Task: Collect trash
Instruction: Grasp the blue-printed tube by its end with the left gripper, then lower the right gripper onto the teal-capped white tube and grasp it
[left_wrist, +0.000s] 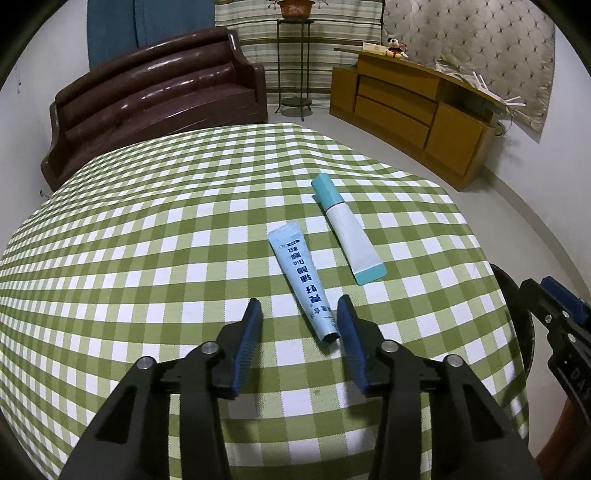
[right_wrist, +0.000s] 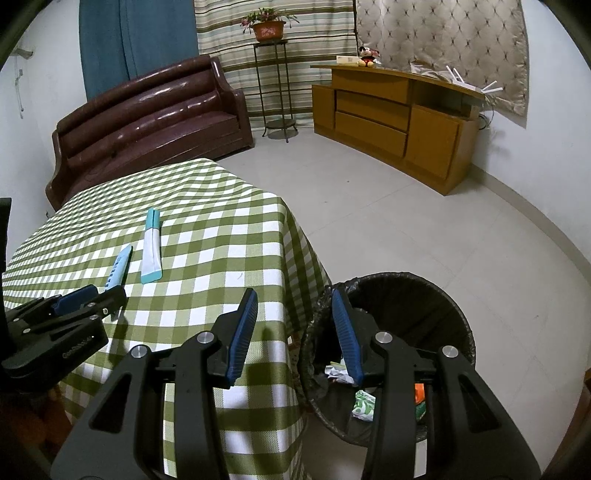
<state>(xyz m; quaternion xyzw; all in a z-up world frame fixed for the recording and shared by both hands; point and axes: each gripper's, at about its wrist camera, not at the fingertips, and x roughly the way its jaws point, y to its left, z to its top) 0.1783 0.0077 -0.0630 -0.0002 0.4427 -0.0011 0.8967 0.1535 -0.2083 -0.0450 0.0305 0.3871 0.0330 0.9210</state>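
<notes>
A flattened light-blue tube with dark print (left_wrist: 303, 280) lies on the green checked tablecloth (left_wrist: 147, 240). Its near end sits between the fingers of my left gripper (left_wrist: 299, 306), close beside the right pad (left_wrist: 349, 325) and well clear of the left one. The jaws stand open around it. A white tube with teal cap and teal crimp (left_wrist: 347, 229) lies just to its right. From the right wrist view I see both tubes (right_wrist: 120, 267) (right_wrist: 151, 247) and the left gripper (right_wrist: 92, 295). My right gripper (right_wrist: 294, 295) is open and empty, over the table's corner beside a black-lined trash bin (right_wrist: 424, 277).
The bin holds crumpled paper and wrappers (right_wrist: 364, 400). The right gripper's body (left_wrist: 554, 317) shows at the table's right edge. Beyond the table are a brown sofa (left_wrist: 155, 92), a plant stand (left_wrist: 295, 66), a wooden cabinet (left_wrist: 413, 110) and open tiled floor (right_wrist: 369, 206).
</notes>
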